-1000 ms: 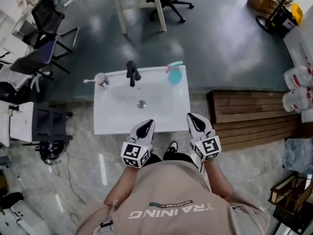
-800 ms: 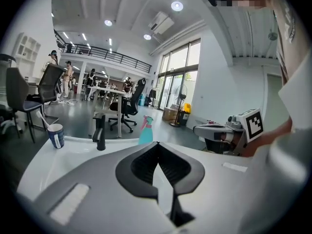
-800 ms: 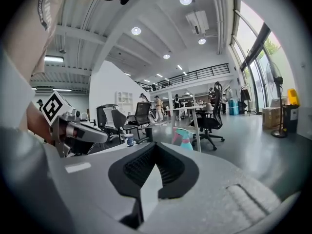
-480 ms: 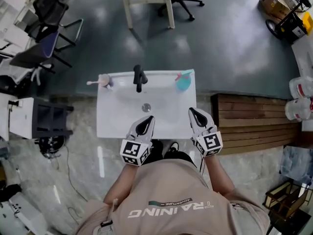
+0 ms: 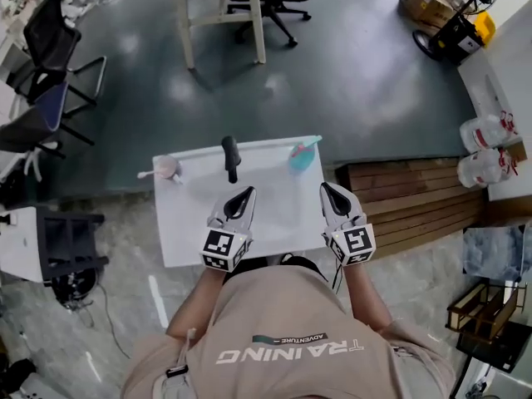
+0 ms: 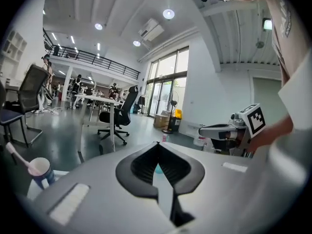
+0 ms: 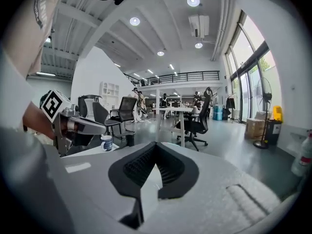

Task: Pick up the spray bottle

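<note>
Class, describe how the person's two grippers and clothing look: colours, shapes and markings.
The left gripper and right gripper share light grey bodies and black ribbed pads tapering to a point. Each bears a white cube with black square markers. The person wears a beige short-sleeved T-shirt with printed lettering.

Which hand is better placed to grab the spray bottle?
Right. The spray bottle stands at the far right corner of the sink, just ahead of the right claw; the left claw is farther off, by the tap. Both claws are shut, empty.

Left tongs and right tongs point forward, apparently shut, empty.
</note>
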Demonstrator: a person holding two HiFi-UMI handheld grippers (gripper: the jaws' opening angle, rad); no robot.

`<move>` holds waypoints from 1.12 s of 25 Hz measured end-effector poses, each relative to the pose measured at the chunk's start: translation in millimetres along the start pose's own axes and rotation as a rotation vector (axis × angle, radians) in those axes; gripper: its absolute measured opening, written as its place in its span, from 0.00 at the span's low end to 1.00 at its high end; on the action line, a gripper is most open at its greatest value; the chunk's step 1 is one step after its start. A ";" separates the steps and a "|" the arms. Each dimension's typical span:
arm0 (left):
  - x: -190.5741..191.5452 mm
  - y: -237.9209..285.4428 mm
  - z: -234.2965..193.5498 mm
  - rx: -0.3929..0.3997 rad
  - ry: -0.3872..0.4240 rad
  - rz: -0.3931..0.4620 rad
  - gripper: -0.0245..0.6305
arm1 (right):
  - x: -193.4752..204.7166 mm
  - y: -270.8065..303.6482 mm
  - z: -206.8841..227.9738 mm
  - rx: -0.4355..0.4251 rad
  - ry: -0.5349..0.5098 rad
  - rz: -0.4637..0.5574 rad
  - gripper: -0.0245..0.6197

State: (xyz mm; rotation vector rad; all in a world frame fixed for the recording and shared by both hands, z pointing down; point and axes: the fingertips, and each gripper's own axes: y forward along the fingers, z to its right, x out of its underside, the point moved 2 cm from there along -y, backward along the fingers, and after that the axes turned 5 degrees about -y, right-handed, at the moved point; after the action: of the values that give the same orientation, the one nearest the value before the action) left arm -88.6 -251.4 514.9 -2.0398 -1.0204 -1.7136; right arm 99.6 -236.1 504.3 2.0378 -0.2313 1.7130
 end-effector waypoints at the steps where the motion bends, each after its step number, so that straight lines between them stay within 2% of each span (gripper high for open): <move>1: -0.6 2.7 -1.5 0.012 -0.001 -0.001 0.06 | 0.6 0.5 1.8 0.014 0.004 -0.007 0.04; 7: -4.5 9.5 -0.2 0.026 -0.015 -0.001 0.06 | 4.2 -0.3 14.6 0.058 0.015 -0.040 0.04; 14: -5.8 14.0 4.7 -0.046 -0.024 -0.004 0.06 | 13.1 15.1 36.5 0.030 -0.001 -0.048 0.04; 24: 19.3 17.7 18.8 -0.149 -0.058 -0.049 0.06 | 40.1 57.0 59.5 -0.026 -0.008 -0.046 0.05; 26: 19.8 17.0 23.8 -0.156 -0.066 -0.050 0.06 | 45.8 65.2 61.3 -0.045 0.004 -0.060 0.14; 28: 19.4 15.2 25.1 -0.170 -0.067 -0.053 0.06 | 50.8 73.1 62.3 -0.062 0.007 -0.071 0.18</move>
State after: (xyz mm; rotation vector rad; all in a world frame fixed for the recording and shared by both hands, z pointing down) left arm -59.0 -240.1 530.2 -2.2064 -0.9875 -1.8263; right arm 135.0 -319.9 563.7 1.9715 -0.2052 1.6491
